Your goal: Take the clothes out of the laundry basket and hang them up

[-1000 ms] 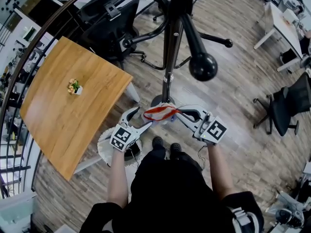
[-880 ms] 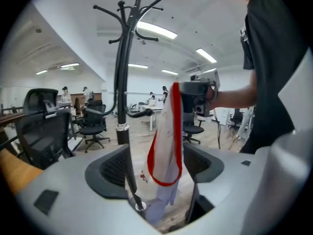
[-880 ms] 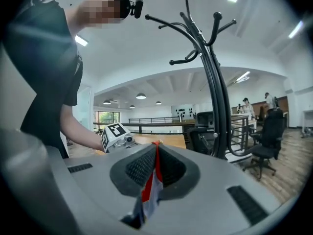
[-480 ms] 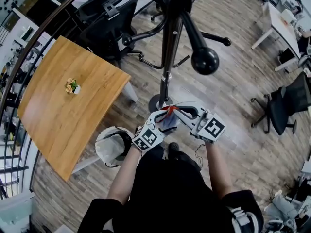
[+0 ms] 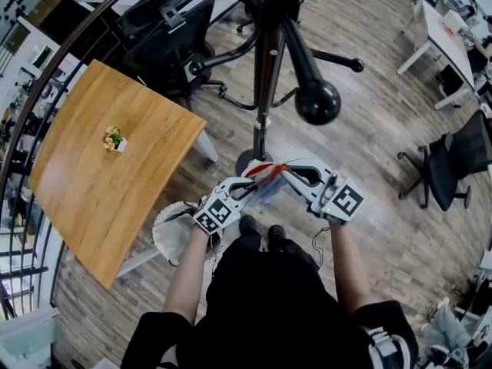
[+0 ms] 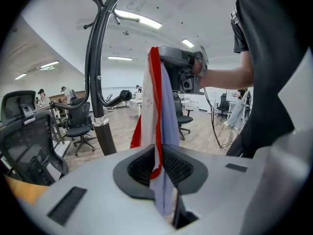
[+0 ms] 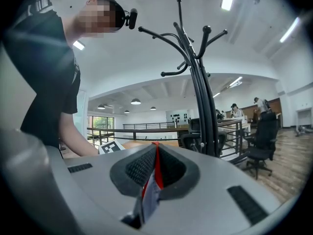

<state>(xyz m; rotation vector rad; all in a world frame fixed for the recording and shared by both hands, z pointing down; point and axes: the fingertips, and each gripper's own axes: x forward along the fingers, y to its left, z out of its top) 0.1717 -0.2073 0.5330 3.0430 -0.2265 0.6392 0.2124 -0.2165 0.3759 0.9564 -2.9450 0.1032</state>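
Note:
A small cloth [image 5: 265, 175], lavender and white with a red edge, is stretched between my two grippers in front of my body. My left gripper [image 5: 250, 185] has just been closing its jaws, and the cloth [image 6: 157, 126] now sits pinched between its pads. My right gripper [image 5: 281, 172] is shut on the cloth's other end; the left gripper view shows that right gripper [image 6: 182, 67] holding the top. In the right gripper view the red edge of the cloth [image 7: 154, 173] is clamped between the pads. The black coat stand [image 5: 266, 68] rises just beyond both grippers.
A white laundry basket [image 5: 171, 233] stands on the floor at my left, beside a wooden table [image 5: 100, 183] bearing a small flower pot [image 5: 115, 138]. Black office chairs [image 5: 165, 33] stand behind the coat stand and at the right [image 5: 453, 164]. The stand's arm knob [image 5: 317, 103] juts over the grippers.
My left gripper swung in from the left to the cloth, its wide jaws closed on it, and it drew back slightly left. The right gripper has hardly moved.

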